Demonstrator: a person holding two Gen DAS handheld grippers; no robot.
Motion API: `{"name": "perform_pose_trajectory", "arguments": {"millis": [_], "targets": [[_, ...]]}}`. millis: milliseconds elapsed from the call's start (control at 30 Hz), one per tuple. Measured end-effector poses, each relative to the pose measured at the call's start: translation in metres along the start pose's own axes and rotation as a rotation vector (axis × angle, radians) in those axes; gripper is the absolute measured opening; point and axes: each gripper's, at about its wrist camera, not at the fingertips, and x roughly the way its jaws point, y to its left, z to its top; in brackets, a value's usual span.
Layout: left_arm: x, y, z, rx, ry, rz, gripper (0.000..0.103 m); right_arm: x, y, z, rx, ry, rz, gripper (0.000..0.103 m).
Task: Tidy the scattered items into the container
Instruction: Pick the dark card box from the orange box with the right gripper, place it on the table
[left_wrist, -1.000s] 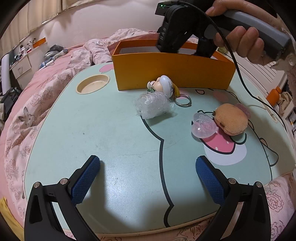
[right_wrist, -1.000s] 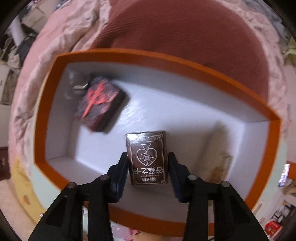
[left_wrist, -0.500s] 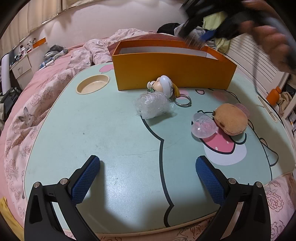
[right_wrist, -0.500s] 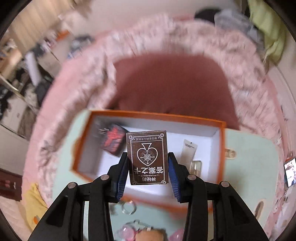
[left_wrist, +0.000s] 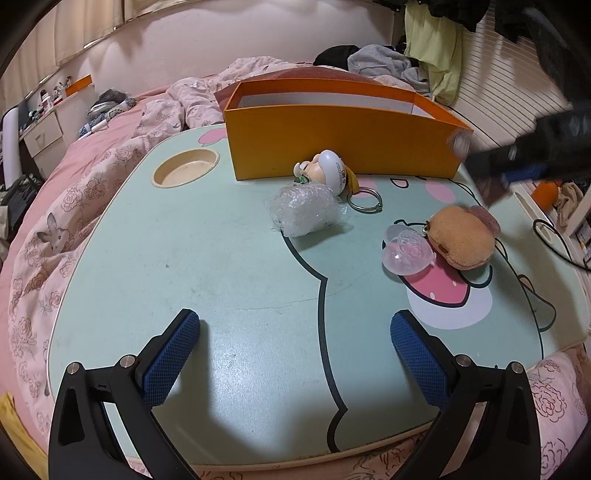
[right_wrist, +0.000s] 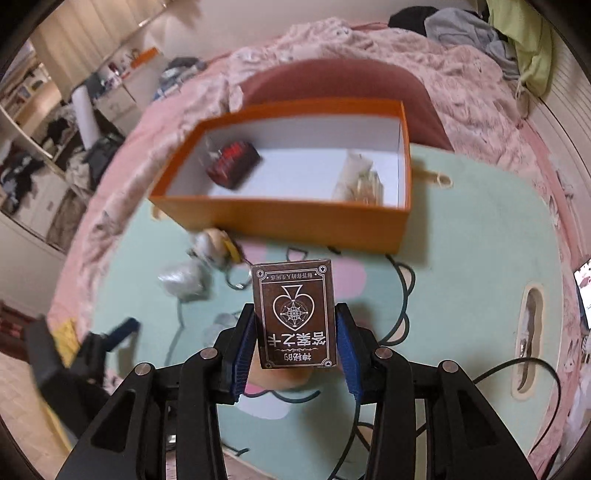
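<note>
Right wrist view: the orange box (right_wrist: 280, 218) stands ahead of the right gripper (right_wrist: 295, 345), whose jaws clamp a brown card deck (right_wrist: 294, 314) above the table (right_wrist: 461, 258). Step in hand, by judgement: carrying the deck; it needs releasing inside the box. Left gripper (left_wrist: 295, 350) gapes wide, empty, with the plush (left_wrist: 461, 236) ahead to its right.

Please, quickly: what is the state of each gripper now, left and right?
Left gripper: open, holding nothing, above the table.
Right gripper: shut on the brown card box, in front of the orange container.
</note>
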Motion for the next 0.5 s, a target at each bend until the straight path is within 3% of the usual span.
{"name": "perform_pose_trajectory", "arguments": {"millis": [67,200,267,500], "targets": [[0.0,0.0,0.0,0.0,0.0,0.0,0.103,0.001,-0.001,-0.002,0.004,-0.027,-0.027,0.042],[0.0,0.0,0.0,0.0,0.0,0.0,0.103,-0.012,-0.006,-0.013,0.026,-0.117,-0.015,0.061],[0.001,0.0,0.0,0.0,-0.001,0.001,0.103,-0.02,-0.009,-0.023,0.035,-0.157,-0.018,0.065],[0.0,0.0,-0.001,-0.001,-0.001,0.001,0.103,-0.032,-0.008,-0.076,0.015,-0.215,-0.134,0.069]]}}
